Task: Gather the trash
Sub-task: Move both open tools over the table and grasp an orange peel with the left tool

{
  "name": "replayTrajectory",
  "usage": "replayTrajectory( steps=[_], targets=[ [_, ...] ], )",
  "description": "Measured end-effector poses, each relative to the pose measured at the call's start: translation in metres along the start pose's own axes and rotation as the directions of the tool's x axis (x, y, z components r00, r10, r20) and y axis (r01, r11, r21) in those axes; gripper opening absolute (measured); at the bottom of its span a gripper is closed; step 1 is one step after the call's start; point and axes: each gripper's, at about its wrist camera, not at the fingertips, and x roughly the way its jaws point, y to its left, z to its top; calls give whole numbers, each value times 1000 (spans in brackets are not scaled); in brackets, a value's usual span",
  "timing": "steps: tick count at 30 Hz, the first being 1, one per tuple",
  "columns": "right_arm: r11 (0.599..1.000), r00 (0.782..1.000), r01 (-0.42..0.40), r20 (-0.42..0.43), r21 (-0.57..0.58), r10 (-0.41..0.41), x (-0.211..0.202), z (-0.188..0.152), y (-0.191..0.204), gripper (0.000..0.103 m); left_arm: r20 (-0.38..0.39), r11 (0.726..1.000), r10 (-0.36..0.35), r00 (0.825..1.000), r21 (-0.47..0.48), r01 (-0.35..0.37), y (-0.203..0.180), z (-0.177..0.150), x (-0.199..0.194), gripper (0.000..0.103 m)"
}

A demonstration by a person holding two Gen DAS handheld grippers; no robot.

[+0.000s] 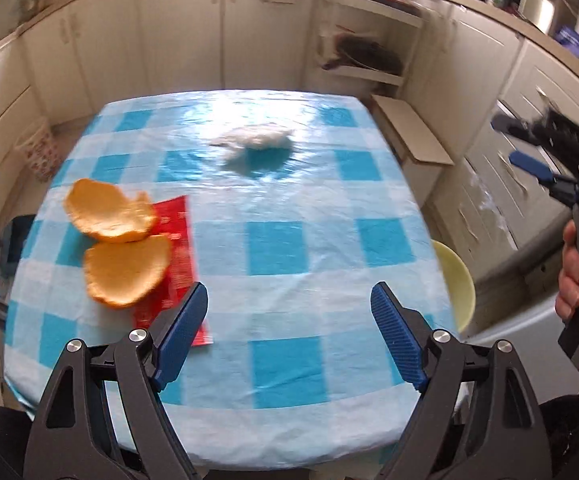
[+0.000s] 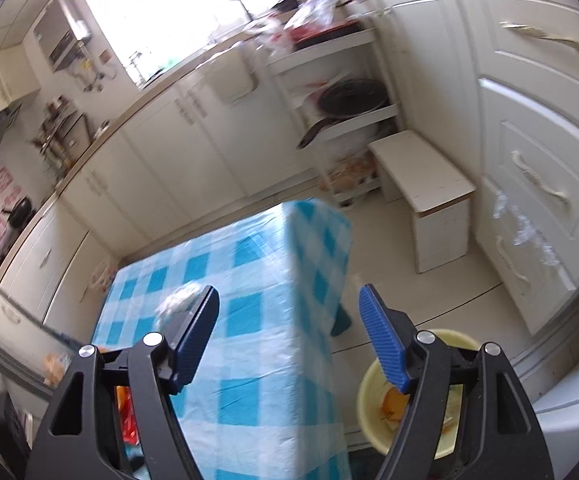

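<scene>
Two orange peel pieces [image 1: 117,240] lie on a red wrapper [image 1: 175,264] at the left of the blue checked table [image 1: 273,248]. A crumpled white tissue [image 1: 259,146] lies farther back at the middle; it also shows in the right wrist view [image 2: 177,300]. My left gripper [image 1: 289,324] is open and empty above the table's near side. My right gripper [image 2: 289,320] is open and empty, raised off the table's right edge, and shows in the left wrist view [image 1: 529,148]. A yellow bowl [image 2: 373,384] on the floor holds orange peel [image 2: 393,402].
The yellow bowl also shows right of the table [image 1: 455,280]. A white step stool [image 2: 429,196] stands beyond it. White cabinets [image 2: 529,140] run along the right and back. A patterned bag [image 1: 39,152] stands on the floor at the left.
</scene>
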Motion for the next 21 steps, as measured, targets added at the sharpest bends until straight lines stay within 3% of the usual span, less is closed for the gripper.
replayTrajectory(
  steps=[3, 8, 13, 21],
  targets=[
    [995, 995, -72, -79, -67, 66, 19, -15, 35, 70, 19, 983, 49, 999, -178, -45, 73, 9, -12, 81],
    [962, 964, -197, -218, -191, 154, 49, -50, 100, 70, -6, 907, 62, 998, -418, -59, 160, 19, -5, 82],
    [914, 936, -268, -306, -304, 172, 74, -82, 150, 70, -57, 863, 36, 998, -502, -60, 193, 23, 31, 83],
    [872, 925, -284, -352, -398, 141, 105, -107, 194, 70, -87, 859, 41, 995, -505, -80, 209, 36, 73, 82]
  ],
)
